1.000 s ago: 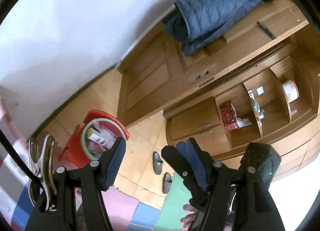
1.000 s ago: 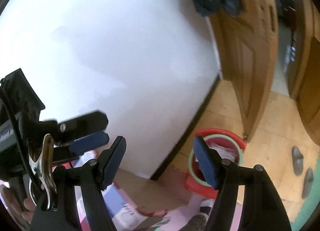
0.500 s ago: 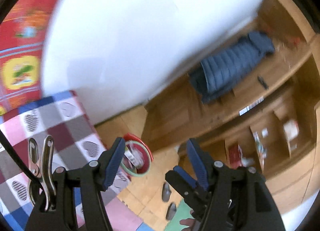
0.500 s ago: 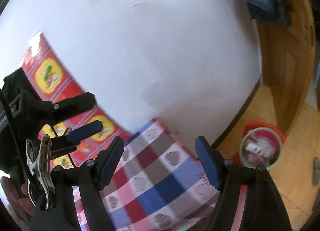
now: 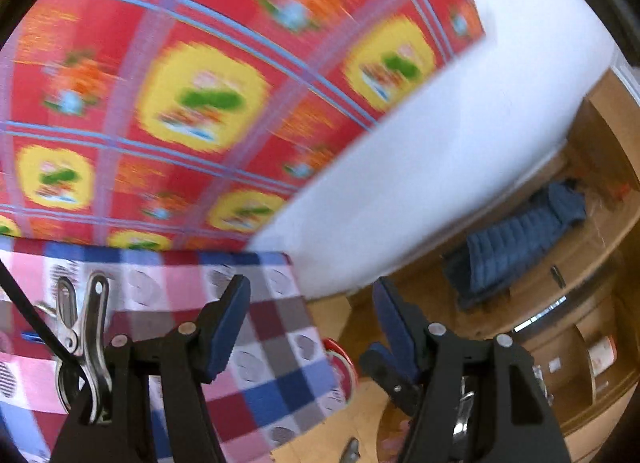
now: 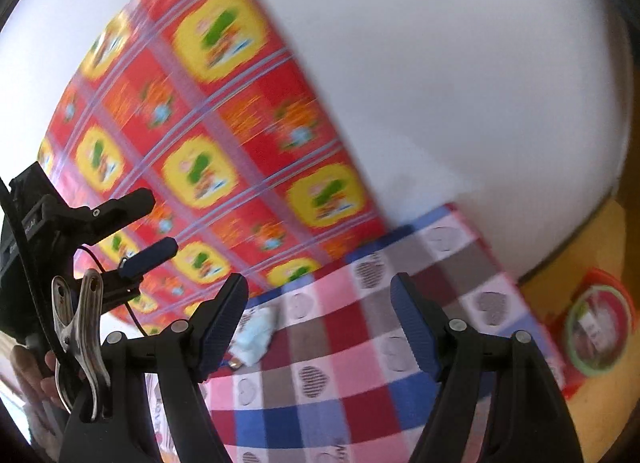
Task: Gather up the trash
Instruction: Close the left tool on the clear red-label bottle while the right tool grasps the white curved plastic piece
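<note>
A crumpled light-blue tissue [image 6: 256, 337] lies on a table with a pink, blue and grey checked cloth [image 6: 360, 391], just beyond my right gripper's left finger. My right gripper [image 6: 320, 303] hangs open and empty above the cloth. A red trash bin with a green rim [image 6: 596, 333], filled with wrappers, stands on the wooden floor to the right of the table. In the left wrist view only a sliver of the bin [image 5: 340, 359] shows past the cloth's edge [image 5: 288, 347]. My left gripper [image 5: 312, 303] is open with nothing in it. It also shows at the left of the right wrist view, as the left gripper [image 6: 154, 225].
A red and yellow patterned sheet [image 5: 180, 103] covers the white wall behind the table. A wooden cabinet [image 5: 560, 303] with a blue jacket [image 5: 520, 247] on top stands at the right. A hand [image 6: 32, 367] holds the left gripper's handle.
Both views have swung away from the floor, bin and cabinet onto the checked table and the red wall sheet. The bin has slid to the right edge. Both grippers stayed open.
</note>
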Motion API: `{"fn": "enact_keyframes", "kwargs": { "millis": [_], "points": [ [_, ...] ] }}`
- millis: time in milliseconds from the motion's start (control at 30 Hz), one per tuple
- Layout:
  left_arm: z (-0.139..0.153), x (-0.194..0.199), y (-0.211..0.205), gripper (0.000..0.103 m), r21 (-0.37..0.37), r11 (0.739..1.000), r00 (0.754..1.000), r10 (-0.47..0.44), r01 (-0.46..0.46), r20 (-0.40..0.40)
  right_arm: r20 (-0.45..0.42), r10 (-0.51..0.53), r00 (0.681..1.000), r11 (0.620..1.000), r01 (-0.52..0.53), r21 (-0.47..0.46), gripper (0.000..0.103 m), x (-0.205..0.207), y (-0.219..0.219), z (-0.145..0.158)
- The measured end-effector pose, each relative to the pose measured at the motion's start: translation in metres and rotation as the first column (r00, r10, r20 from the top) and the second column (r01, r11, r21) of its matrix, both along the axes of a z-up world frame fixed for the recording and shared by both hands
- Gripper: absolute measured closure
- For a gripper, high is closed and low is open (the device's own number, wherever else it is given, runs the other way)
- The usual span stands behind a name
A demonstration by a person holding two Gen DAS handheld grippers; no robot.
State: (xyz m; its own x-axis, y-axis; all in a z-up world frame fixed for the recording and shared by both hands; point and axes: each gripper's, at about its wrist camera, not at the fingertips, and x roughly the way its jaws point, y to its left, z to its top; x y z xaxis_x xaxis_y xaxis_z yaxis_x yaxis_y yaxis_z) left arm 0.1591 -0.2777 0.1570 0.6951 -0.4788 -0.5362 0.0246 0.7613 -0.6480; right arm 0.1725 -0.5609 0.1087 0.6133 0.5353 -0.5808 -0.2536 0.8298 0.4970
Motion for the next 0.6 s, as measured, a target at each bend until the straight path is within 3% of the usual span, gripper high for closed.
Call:
{"fn": "enact_keyframes", "kwargs": {
  "millis": [267,600],
  "points": [
    [0.002,-0.022,0.108,0.035,0.006,0.994,0.994,0.113,-0.113,-0.006,0.023,0.104,0.994,0.995,-0.104,0.011,0.028,0.011,0.099,0.008],
    [-0.033,-0.064,0.254,0.036,0.028,0.962,0.956,0.272,-0.27,-0.107,0.009,0.24,0.971,0.97,-0.239,-0.043,0.028,-0.002,0.233,-0.007]
  ]
}}
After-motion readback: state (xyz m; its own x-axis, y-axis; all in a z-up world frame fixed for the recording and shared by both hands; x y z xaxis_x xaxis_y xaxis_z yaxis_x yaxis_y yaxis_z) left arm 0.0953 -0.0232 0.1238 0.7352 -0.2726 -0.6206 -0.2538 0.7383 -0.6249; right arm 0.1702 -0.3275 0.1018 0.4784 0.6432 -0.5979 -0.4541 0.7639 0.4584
